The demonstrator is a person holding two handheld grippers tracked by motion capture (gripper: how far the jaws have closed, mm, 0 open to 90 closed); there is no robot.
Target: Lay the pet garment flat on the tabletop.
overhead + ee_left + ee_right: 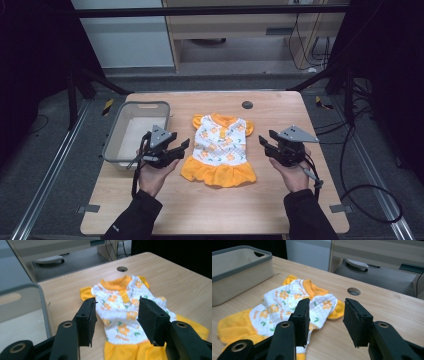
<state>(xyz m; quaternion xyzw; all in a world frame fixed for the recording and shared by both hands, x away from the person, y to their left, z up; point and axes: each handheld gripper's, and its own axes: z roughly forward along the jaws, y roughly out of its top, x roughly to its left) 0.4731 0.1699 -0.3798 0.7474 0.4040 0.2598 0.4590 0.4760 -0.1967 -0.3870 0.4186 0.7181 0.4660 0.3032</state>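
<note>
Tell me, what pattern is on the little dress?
Orange flowers on white, with orange collar and skirt on the dress; left gripper view shows it best.

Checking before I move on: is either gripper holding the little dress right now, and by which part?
Nothing is held. The left gripper and right gripper stand open beside the dress, which lies flat on the table.

Both dark-sleeved forearms reach in over the tabletop's near edge, palms up, the left gripper (181,146) toward the left edge and the right gripper (264,143) toward the right edge, jaws parted with nothing between them, pointing inward at each other.
</note>
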